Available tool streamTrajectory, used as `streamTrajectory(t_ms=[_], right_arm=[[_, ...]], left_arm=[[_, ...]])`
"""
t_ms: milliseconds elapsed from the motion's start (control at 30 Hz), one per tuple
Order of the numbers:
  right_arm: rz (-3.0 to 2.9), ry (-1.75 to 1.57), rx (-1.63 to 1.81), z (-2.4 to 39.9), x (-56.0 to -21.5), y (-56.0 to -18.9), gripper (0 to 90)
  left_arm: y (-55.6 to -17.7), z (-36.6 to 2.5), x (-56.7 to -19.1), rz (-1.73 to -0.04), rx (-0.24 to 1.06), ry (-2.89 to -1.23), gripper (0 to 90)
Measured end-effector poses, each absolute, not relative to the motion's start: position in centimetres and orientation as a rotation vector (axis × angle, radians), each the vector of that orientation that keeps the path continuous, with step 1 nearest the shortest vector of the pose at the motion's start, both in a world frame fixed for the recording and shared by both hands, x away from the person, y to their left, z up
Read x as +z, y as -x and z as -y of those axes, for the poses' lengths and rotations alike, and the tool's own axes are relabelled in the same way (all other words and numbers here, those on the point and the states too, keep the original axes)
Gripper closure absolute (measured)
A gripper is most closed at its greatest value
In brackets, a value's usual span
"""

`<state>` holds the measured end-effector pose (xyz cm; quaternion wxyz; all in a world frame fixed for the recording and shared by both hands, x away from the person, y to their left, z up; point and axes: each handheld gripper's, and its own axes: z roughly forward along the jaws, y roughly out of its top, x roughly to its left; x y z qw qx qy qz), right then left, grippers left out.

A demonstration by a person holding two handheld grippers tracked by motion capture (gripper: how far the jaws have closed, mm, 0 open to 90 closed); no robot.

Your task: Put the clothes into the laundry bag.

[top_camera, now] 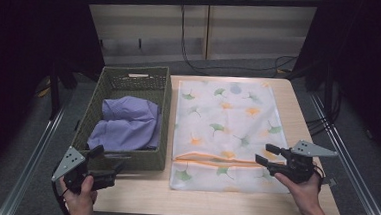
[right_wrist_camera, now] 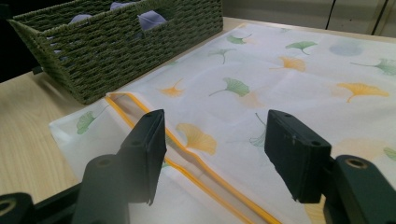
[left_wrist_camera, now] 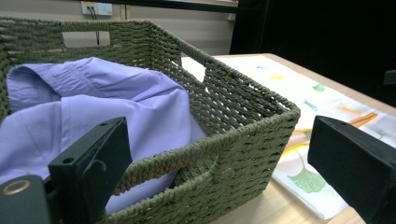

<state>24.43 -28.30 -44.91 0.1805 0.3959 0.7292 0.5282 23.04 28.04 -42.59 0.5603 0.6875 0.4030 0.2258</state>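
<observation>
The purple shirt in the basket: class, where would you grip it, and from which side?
Grip the raised fold of the purple shirt from above: the basket walls block it on every side, and the bunched cloth stands up there, probably giving open jaws something to pinch.

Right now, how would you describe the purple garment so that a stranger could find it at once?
On the wooden table, look at the left side for the green woven basket. The purple shirt lies crumpled inside it. It is the plain-coloured cloth; the white laundry bag beside the basket is printed with leaves.
</observation>
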Motion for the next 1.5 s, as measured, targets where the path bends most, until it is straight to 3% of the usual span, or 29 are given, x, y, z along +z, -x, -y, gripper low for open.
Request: streamTrajectory(t_ms=[900, 1133, 1167, 1267, 1433, 1500], right_arm=[[-2.281, -1.061, 1.529, 26.0, -45.6, -26.9, 44.3], [-2.408, -0.989, 1.455, 24.0, -45.9, -27.7, 52.2], [-2.427, -0.976, 1.459, 23.7, -45.7, -28.0, 60.2], [-2.446, -0.970, 1.461, 23.4, -45.7, -28.3, 65.3], [-2.481, -0.983, 1.455, 23.0, -46.1, -29.5, 65.7], [-2.507, -1.002, 1.436, 22.7, -46.5, -30.4, 61.7]], left_arm=[[-22.7, -27.8, -43.1, -0.983, 0.566, -1.641, 4.6], [-21.9, -28.1, -42.9, -0.965, 0.564, -1.638, 4.9], [-21.9, -28.1, -42.9, -0.967, 0.565, -1.634, 4.9], [-22.0, -28.1, -43.0, -0.973, 0.567, -1.637, 4.9], [-22.6, -27.9, -43.0, -0.969, 0.563, -1.646, 4.9], [-22.7, -27.7, -43.1, -0.950, 0.545, -1.658, 5.2]])
